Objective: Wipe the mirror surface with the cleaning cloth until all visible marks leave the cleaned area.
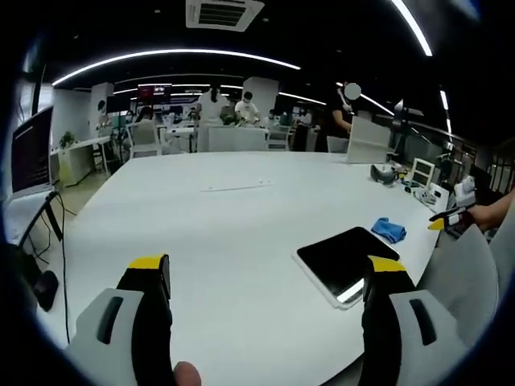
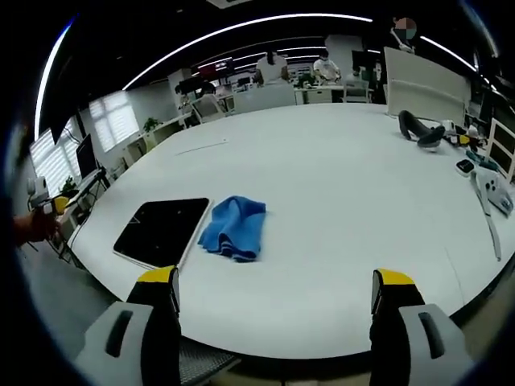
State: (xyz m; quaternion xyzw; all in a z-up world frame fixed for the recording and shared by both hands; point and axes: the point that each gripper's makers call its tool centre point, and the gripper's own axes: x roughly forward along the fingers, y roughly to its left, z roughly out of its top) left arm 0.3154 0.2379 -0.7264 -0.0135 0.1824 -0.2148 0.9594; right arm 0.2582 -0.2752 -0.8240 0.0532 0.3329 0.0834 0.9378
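Observation:
A dark rectangular mirror [image 1: 348, 259] with a white rim lies flat near the table edge, close in front of my left gripper's right jaw. A crumpled blue cleaning cloth [image 1: 389, 229] rests just beyond it. In the right gripper view the cloth [image 2: 234, 226] sits beside the mirror [image 2: 162, 231], touching its right edge. My left gripper [image 1: 269, 277] is open over the bare table. My right gripper [image 2: 275, 291] is open near the table edge, short of the cloth. The right gripper [image 1: 455, 218] appears at the far right of the left gripper view, and the left gripper [image 2: 50, 206] at the far left of the right gripper view.
The big white table [image 1: 225, 225] carries a headset [image 2: 421, 129] and several small devices [image 2: 487, 181] at its far right side. A monitor [image 1: 30, 153] stands left of the table. Chairs, desks and people fill the office behind.

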